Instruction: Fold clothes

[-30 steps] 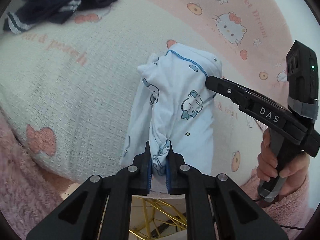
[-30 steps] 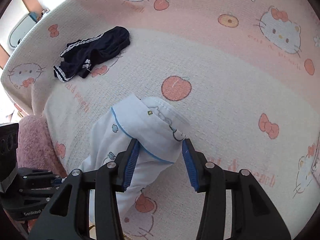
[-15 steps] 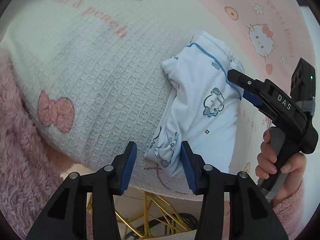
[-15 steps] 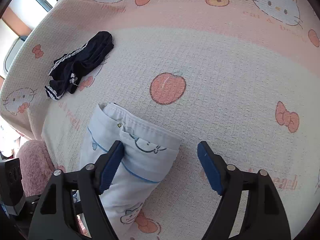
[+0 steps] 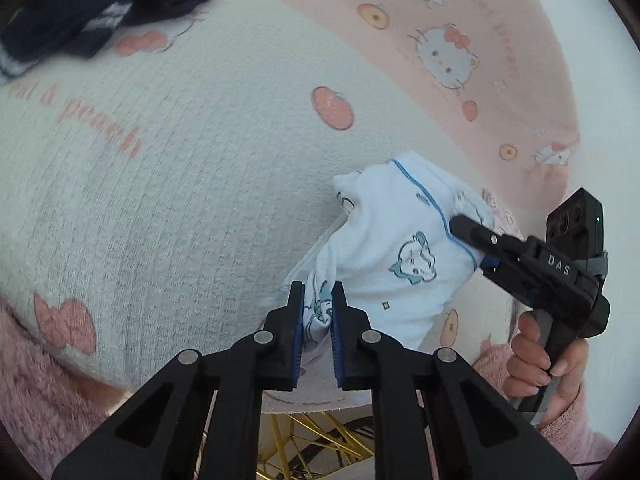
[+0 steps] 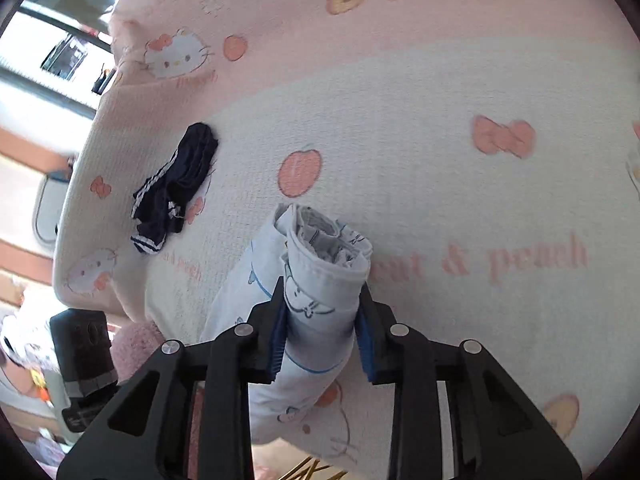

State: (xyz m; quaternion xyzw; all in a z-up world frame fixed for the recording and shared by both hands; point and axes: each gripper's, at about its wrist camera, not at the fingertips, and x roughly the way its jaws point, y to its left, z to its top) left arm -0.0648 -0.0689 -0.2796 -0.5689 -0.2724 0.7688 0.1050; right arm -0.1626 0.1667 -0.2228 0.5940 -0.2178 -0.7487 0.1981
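Underneath, pink-cream blanket [image 6: 440, 208]; window [image 6: 52, 60] probably far left.

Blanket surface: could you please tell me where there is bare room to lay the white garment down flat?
Bare blanket lies right of the white garment, around the peach print and bow print. Leftward, the dark shorts crowd the edge. Both grippers, left gripper and right gripper, grip the garment.

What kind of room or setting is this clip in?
Probably a home bedroom: a cartoon-cat blanket covers the soft surface, with a white printed garment and a dark striped garment on it, window behind.
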